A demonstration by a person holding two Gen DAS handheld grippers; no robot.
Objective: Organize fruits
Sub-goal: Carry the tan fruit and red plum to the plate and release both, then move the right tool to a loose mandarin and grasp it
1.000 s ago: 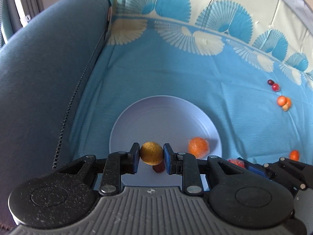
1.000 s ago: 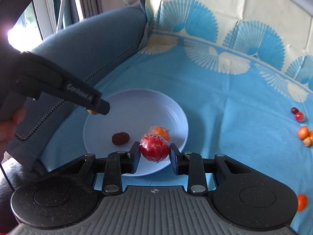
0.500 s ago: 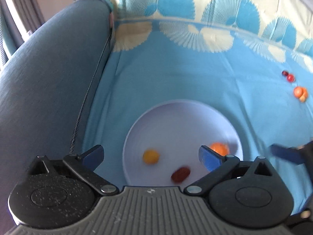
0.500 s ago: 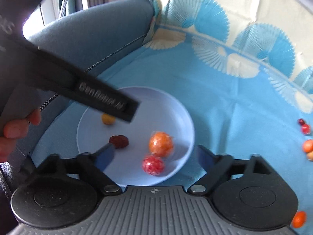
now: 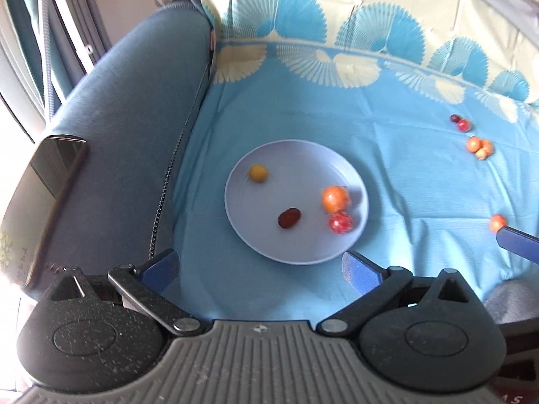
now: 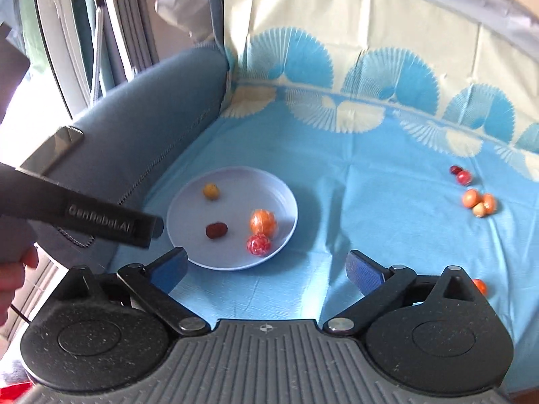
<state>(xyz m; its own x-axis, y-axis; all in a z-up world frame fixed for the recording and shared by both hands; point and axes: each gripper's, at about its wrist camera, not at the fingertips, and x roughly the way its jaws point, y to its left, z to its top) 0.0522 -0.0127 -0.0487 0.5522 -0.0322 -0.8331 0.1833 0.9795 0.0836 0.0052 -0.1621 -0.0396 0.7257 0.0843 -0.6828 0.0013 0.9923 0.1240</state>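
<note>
A pale lilac plate [image 5: 266,242] [image 6: 289,202] lies on the blue cloth. On it rest a small yellow fruit [image 5: 258,172] [image 6: 211,191], a dark red date [image 5: 289,217] [image 6: 216,230], a wrapped orange fruit [image 5: 334,198] [image 6: 262,222] and a wrapped red fruit [image 5: 341,222] [image 6: 258,244]. My left gripper [image 5: 259,267] stands wide open above the plate's near rim, empty. My right gripper [image 6: 267,267] has its jaws still opening, with nothing between them, just short of the plate. Its blue fingertip [image 5: 515,244] shows at the right edge of the left wrist view.
Loose fruits lie on the cloth to the right: two dark red ones [image 5: 461,122] [image 6: 461,174], an orange cluster [image 5: 480,146] [image 6: 480,202] and a single orange one [image 5: 498,223] [image 6: 480,286]. A grey-blue sofa arm [image 5: 128,155] with a phone [image 5: 57,165] borders the left.
Both grippers opened and let go: the yellow fruit and the red wrapped fruit now lie on the plate. Both grippers have pulled back and up from the plate.
</note>
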